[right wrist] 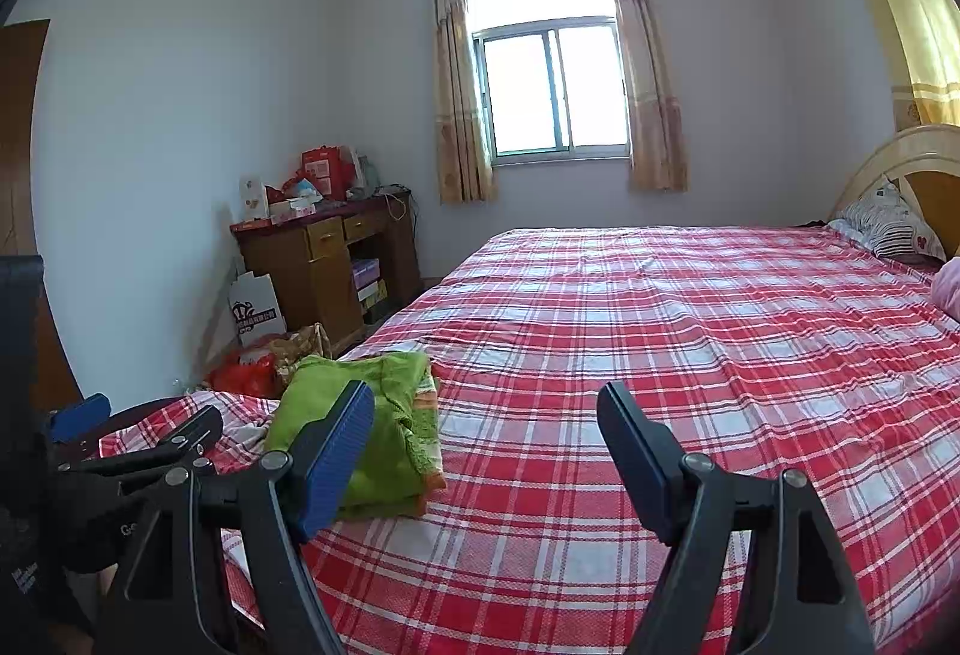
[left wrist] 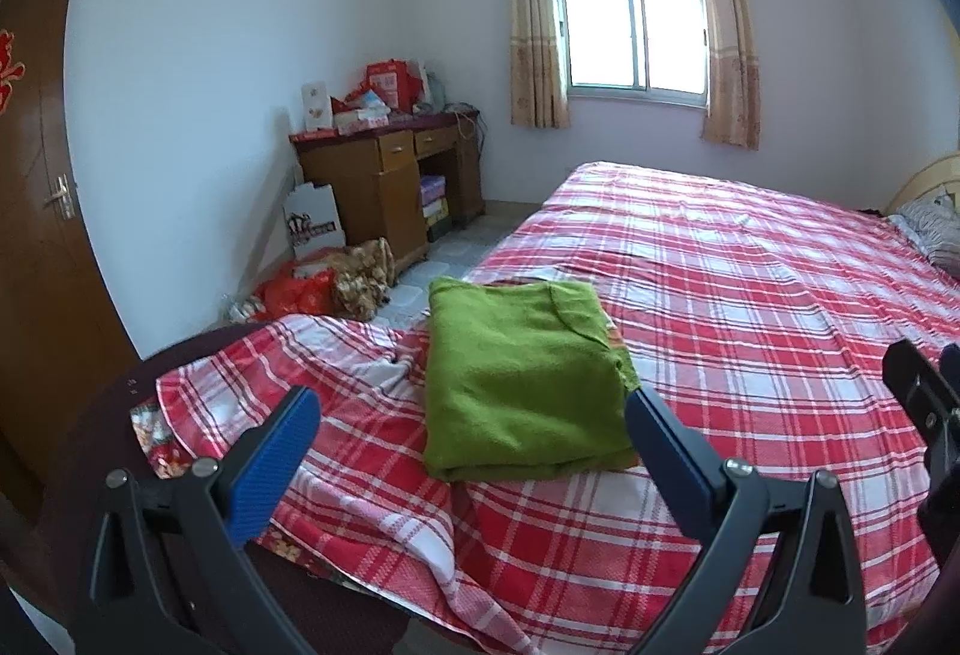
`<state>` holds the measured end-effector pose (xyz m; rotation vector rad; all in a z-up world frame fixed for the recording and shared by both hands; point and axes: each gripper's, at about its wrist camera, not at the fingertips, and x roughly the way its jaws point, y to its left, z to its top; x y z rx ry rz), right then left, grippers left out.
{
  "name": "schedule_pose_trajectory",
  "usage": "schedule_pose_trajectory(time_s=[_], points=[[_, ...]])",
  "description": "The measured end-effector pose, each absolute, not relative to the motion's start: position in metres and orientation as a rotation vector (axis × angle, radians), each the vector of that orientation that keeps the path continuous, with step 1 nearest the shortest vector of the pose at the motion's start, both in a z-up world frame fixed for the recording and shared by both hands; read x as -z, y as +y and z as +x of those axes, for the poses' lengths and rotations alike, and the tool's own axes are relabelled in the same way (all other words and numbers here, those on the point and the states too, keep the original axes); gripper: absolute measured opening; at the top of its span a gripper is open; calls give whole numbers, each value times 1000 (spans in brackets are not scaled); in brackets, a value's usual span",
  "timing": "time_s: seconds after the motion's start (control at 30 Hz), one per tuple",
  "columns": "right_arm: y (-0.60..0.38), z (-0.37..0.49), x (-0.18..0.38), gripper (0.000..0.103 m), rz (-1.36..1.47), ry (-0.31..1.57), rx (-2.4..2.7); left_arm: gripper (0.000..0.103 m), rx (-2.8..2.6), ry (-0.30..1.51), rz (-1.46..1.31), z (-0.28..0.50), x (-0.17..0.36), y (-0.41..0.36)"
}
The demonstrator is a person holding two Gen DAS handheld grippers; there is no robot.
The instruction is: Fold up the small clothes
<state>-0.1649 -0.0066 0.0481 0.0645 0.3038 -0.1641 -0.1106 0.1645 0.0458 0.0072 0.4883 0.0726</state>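
A folded green knitted garment [left wrist: 521, 385] lies flat on the red-and-white checked bedsheet [left wrist: 750, 307] near the bed's corner, at the lower centre of the left wrist view and at lower left [right wrist: 366, 433] in the right wrist view. An orange patterned edge shows along its right side.

The left tongs [left wrist: 474, 451] stand wide, their blue-padded fingers [left wrist: 273, 466] either side of the garment's near edge in the frame, holding nothing. The right tongs [right wrist: 486, 451] are also spread wide and empty above bare sheet [right wrist: 690, 331], to the right of the garment.

In the upper left half of both views a brown wooden desk [left wrist: 390, 187] piled with red boxes stands against the white wall. A curtained window [left wrist: 633, 30] sits at upper centre. A striped pillow [right wrist: 894, 226] rests by the headboard at the right edge.
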Motion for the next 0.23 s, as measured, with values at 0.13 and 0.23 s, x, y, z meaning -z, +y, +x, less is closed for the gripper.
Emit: schedule_pose_trajectory(time_s=[0.13,0.23], points=[[-7,-165,-48,77,69,306,165,103,-76,475,21,-110,-43,164],[-7,-165,-47,77,72,309,166,103,-65,492,11,-106,-41,167]])
